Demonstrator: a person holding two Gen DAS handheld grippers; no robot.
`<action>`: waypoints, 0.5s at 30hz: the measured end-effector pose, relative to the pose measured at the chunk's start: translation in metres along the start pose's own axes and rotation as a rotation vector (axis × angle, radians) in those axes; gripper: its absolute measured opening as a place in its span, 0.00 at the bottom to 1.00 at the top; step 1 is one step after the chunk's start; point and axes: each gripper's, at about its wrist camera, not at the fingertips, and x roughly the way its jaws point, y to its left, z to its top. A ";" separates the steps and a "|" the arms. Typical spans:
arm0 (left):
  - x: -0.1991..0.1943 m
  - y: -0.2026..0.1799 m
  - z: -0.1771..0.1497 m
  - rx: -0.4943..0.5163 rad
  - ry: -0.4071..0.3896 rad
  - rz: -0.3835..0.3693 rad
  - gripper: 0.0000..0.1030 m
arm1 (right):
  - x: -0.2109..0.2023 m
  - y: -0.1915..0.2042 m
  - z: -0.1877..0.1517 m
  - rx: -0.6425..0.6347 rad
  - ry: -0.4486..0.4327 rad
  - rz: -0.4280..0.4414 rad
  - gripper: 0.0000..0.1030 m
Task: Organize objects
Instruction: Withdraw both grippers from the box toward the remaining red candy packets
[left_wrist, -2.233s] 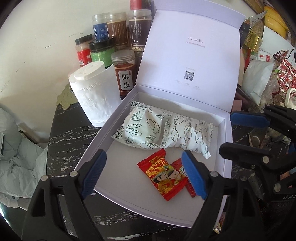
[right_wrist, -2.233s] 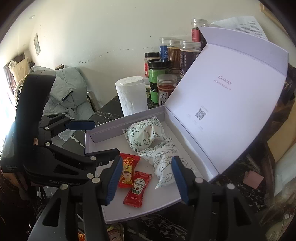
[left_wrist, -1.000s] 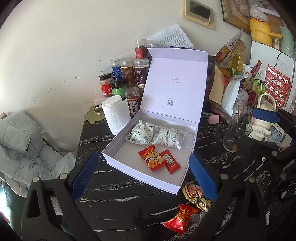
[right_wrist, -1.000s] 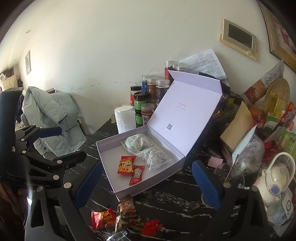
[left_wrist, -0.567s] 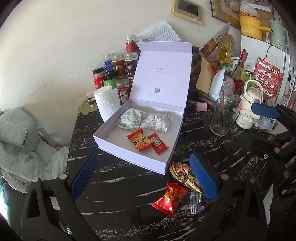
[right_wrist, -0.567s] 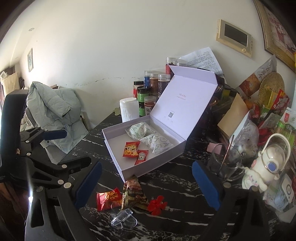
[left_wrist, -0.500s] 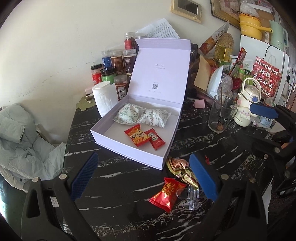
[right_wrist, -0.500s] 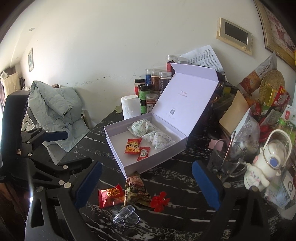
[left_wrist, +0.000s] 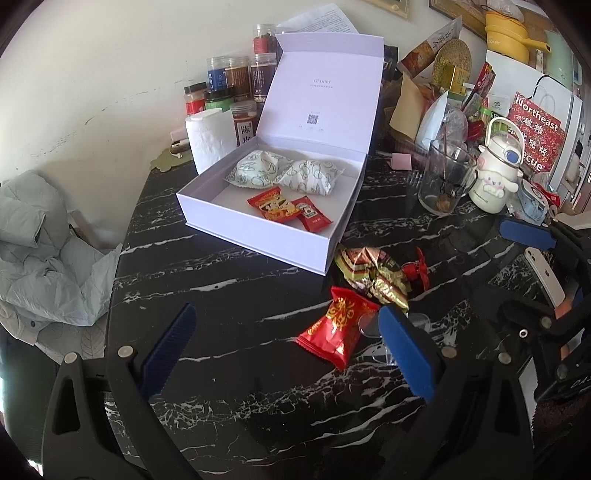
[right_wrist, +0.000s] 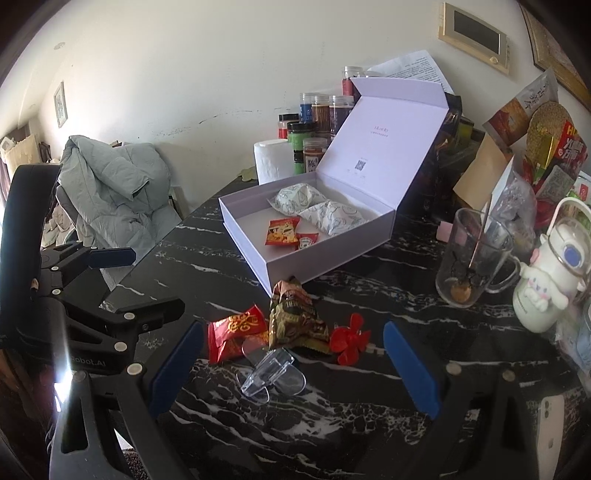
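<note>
An open white box (left_wrist: 255, 236) (right_wrist: 332, 258) stands on the black marble table, lid upright. Inside lie two white patterned packets (left_wrist: 288, 171) (right_wrist: 317, 210), a red snack packet (left_wrist: 273, 205) (right_wrist: 282, 230) and a ketchup sachet (left_wrist: 314, 218) (right_wrist: 307, 240). In front of the box lie a red candy packet (left_wrist: 338, 326) (right_wrist: 236, 332), a brown-green wrapper (left_wrist: 373, 275) (right_wrist: 297, 319), a small red flower-shaped thing (left_wrist: 417, 269) (right_wrist: 351, 341) and a clear plastic piece (right_wrist: 271, 374). My left gripper (left_wrist: 288, 350) is open near the red candy packet. My right gripper (right_wrist: 291, 365) is open above the clear piece.
Spice jars (left_wrist: 236, 85) and a paper roll (left_wrist: 208, 142) stand behind the box. A glass mug (left_wrist: 445, 181) (right_wrist: 472, 258), a white character bottle (left_wrist: 496, 173) (right_wrist: 546, 273) and bags of snacks crowd the right. A grey jacket (right_wrist: 107, 184) lies left of the table. A phone (right_wrist: 550, 432) lies at right.
Both grippers have drawn back from inside the box toward the table's front. The loose packets in front of the box have come into view.
</note>
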 end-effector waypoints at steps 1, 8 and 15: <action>0.002 0.000 -0.004 0.002 0.008 -0.001 0.96 | 0.002 0.001 -0.004 -0.001 0.008 0.000 0.96; 0.017 -0.001 -0.027 0.009 0.060 -0.024 0.96 | 0.017 0.010 -0.030 -0.012 0.061 0.038 0.96; 0.027 0.008 -0.042 0.007 0.082 -0.043 0.96 | 0.040 0.023 -0.050 -0.038 0.102 0.059 0.96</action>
